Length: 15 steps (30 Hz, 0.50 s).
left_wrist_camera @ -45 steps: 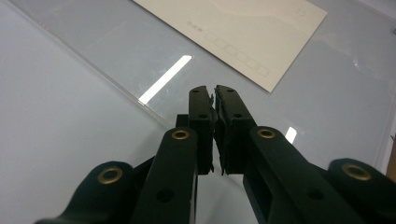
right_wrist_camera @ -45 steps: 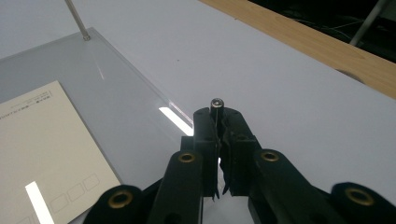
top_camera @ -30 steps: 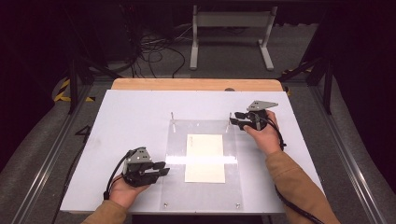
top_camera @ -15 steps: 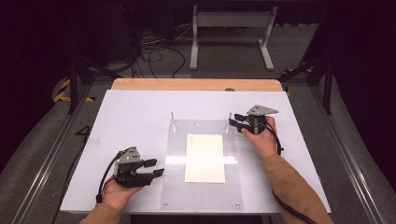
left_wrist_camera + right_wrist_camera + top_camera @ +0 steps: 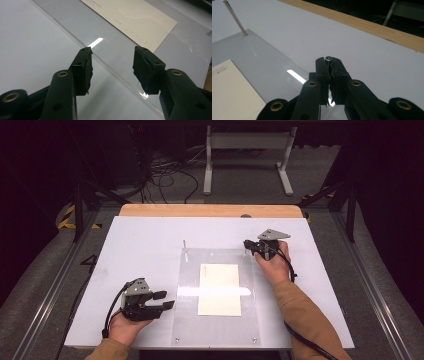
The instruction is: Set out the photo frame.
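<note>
your right gripper (image 5: 329, 60) has just closed on the near-corner pin (image 5: 328, 58) of the acrylic plate (image 5: 190, 270), probably to lift it; left gripper (image 5: 112, 66) waits half-open at its edge.

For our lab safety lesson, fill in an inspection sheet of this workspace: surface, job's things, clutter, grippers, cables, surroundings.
Surface: white table top, wooden strip along its far edge.
Job's things: clear plate lying flat, cream card at its middle, left pin and right pin upright at its far corners.
Clutter: nothing seen.
Grippers: left gripper open, jaws just been opening, nothing between them, beside the plate's left edge; right gripper shut on the right pin.
Cables: gripper cable trails off each hand; loose floor cables beyond the table.
Surroundings: dark room, white stand behind.
</note>
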Each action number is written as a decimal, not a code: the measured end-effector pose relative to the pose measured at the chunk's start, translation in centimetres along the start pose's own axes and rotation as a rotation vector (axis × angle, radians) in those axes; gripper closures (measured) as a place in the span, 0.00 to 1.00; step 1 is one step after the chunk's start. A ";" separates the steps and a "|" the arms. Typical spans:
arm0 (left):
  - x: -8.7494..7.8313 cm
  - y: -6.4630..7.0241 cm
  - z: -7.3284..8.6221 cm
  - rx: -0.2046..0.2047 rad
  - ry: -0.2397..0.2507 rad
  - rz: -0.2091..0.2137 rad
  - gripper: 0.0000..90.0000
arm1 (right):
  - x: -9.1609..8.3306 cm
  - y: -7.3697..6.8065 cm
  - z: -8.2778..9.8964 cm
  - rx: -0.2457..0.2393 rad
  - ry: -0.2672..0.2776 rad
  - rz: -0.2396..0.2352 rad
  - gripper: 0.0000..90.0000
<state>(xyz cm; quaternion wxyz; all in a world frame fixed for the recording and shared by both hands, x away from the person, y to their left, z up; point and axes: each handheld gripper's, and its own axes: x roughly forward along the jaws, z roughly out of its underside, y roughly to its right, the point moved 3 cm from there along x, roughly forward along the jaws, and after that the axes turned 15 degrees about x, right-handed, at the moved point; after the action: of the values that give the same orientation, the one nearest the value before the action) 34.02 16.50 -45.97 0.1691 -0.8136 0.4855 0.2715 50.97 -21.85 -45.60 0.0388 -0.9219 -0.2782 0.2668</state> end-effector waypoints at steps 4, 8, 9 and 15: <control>0.0 0.2 -0.1 -0.006 0.001 -0.002 0.55 | 0.2 0.1 0.0 0.042 0.005 0.014 0.95; 0.0 0.0 0.0 -0.006 0.002 -0.003 0.55 | 0.4 0.2 0.1 0.083 0.019 0.016 0.95; 0.0 -0.1 0.0 0.007 0.000 -0.012 0.55 | 0.5 0.2 0.2 0.088 0.025 0.024 0.95; -0.2 -0.1 0.0 -0.001 0.005 -0.015 0.55 | 0.8 0.4 0.3 0.111 0.046 0.011 0.95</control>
<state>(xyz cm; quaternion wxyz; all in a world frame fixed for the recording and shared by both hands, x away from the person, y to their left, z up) 34.09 16.66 -45.85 0.1696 -0.8180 0.4797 0.2684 51.60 -21.84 -46.28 0.0946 -0.9257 -0.2572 0.2608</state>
